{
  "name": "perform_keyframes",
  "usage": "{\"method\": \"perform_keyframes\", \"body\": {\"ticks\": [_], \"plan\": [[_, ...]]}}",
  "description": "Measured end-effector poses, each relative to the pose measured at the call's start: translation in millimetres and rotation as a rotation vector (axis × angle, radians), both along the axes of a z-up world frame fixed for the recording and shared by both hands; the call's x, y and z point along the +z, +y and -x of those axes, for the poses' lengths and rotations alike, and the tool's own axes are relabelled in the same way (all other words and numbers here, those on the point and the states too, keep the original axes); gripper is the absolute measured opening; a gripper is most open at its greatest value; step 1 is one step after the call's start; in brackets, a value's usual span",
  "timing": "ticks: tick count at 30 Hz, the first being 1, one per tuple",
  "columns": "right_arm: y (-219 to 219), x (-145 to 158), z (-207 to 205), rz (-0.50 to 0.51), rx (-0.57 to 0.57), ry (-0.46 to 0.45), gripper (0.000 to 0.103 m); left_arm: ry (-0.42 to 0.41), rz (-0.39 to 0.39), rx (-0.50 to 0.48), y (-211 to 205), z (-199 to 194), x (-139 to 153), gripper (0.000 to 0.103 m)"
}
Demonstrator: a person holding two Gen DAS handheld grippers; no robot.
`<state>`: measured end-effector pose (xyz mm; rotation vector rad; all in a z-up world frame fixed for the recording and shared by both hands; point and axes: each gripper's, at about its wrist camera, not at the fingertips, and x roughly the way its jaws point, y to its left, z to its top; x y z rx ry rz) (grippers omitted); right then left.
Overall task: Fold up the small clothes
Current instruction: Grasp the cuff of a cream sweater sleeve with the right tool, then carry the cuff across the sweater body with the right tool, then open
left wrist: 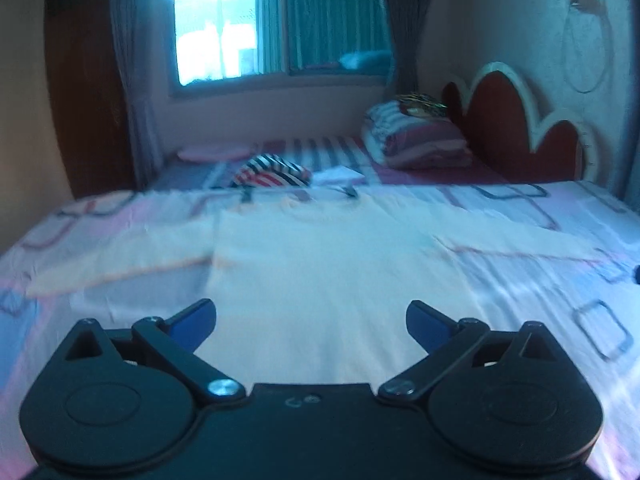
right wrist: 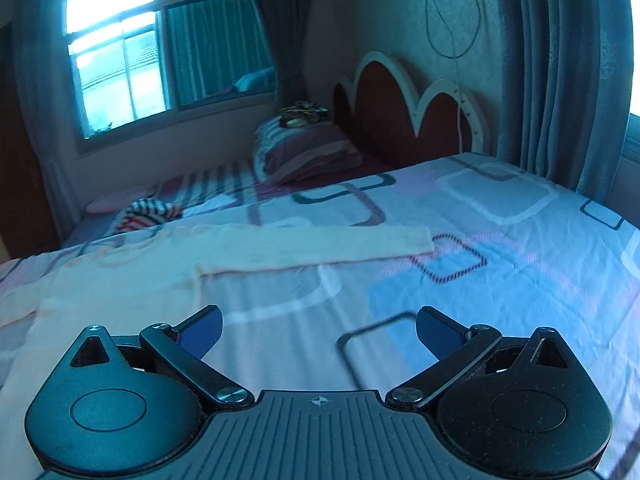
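A pale cream long-sleeved top point(left wrist: 320, 264) lies flat on the patterned bedsheet point(left wrist: 560, 300), both sleeves spread out sideways. My left gripper point(left wrist: 311, 322) is open and empty, above the lower middle of the top. In the right wrist view the top point(right wrist: 120, 292) lies to the left, its right sleeve point(right wrist: 328, 246) stretched out to the right. My right gripper point(right wrist: 319, 330) is open and empty, over bare sheet point(right wrist: 500, 280) to the right of the top's body and below the sleeve.
A striped garment point(left wrist: 272, 174) and a white folded item point(left wrist: 338, 176) lie further back on the bed. A stack of folded striped bedding point(left wrist: 416, 140) sits by the red scalloped headboard point(left wrist: 520, 128). A window point(left wrist: 276, 20) and curtains point(right wrist: 560, 60) are behind.
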<state>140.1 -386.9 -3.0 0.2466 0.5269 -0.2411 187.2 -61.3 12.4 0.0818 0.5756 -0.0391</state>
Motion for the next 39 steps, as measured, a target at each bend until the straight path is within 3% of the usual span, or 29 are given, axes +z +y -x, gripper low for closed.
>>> {"method": "perform_keyframes", "body": {"ticks": [4, 6, 13, 17, 22, 24, 25, 30, 34, 36, 39], "plan": [[-45, -24, -60, -0.027, -0.046, 0.015, 0.099, 0.021, -0.019, 0.036, 0, -51, -11, 0.083], [-66, -39, -89, -0.046, -0.055, 0.037, 0.060, 0.036, -0.025, 0.055, 0, -74, -20, 0.085], [-142, -102, -164, -0.177, -0.180, 0.080, 0.059, 0.097, -0.060, 0.086, -8, -137, -61, 0.090], [-175, -128, -177, -0.253, -0.254, 0.079, 0.059, 0.137, -0.058, 0.089, -14, -156, -81, 0.091], [-194, -134, -179, -0.351, -0.279, 0.033, 0.058, 0.155, -0.050, 0.079, -20, -172, -95, 0.093], [-197, -135, -181, -0.372, -0.282, 0.032, 0.036, 0.163, -0.048, 0.085, -19, -178, -95, 0.093], [-199, -136, -183, -0.378, -0.285, 0.040, 0.033, 0.164, -0.047, 0.090, -18, -179, -94, 0.093], [-204, -134, -192, -0.336, -0.292, 0.071, 0.004, 0.169, -0.085, 0.105, -3, -190, -82, 0.093], [-195, -122, -201, -0.208, -0.269, 0.062, 0.003, 0.183, -0.121, 0.110, 15, -198, -76, 0.092], [-197, -130, -219, -0.203, -0.268, 0.164, 0.003, 0.184, -0.129, 0.105, 22, -200, -73, 0.091], [-188, -116, -224, -0.175, -0.258, 0.123, 0.003, 0.172, -0.146, 0.107, 34, -200, -74, 0.092]]}}
